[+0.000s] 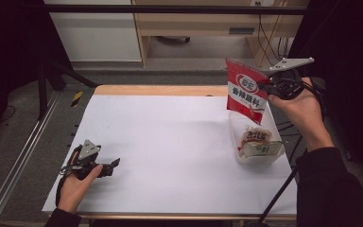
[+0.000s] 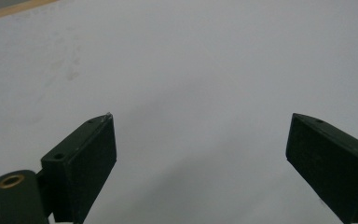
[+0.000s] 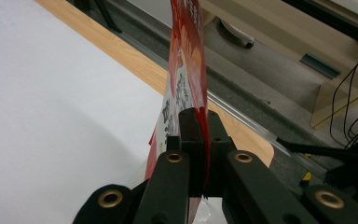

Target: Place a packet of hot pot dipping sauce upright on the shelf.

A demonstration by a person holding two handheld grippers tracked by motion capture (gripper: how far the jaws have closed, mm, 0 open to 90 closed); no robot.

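A red snack packet (image 1: pixel 246 90) with white lettering hangs in the air over the table's right side, pinched at its edge by my right gripper (image 1: pixel 266 85). In the right gripper view the two black jaws (image 3: pixel 200 140) are pressed together on the thin red packet (image 3: pixel 186 70). Just below the packet stands a clear plastic tub (image 1: pixel 257 158) holding other packets (image 1: pixel 257 142). My left gripper (image 1: pixel 115 163) rests low at the table's front left, held by a hand. Its fingers (image 2: pixel 88 158) stand wide apart over bare white tabletop, with nothing between them.
The white table (image 1: pixel 170 142) has a wooden strip (image 1: pixel 160 90) along its far edge. A metal rail (image 1: pixel 19 161) runs along the left side. Cables and a wooden cabinet (image 1: pixel 264 28) lie beyond the far edge. A black cable (image 1: pixel 279 194) crosses the front right corner.
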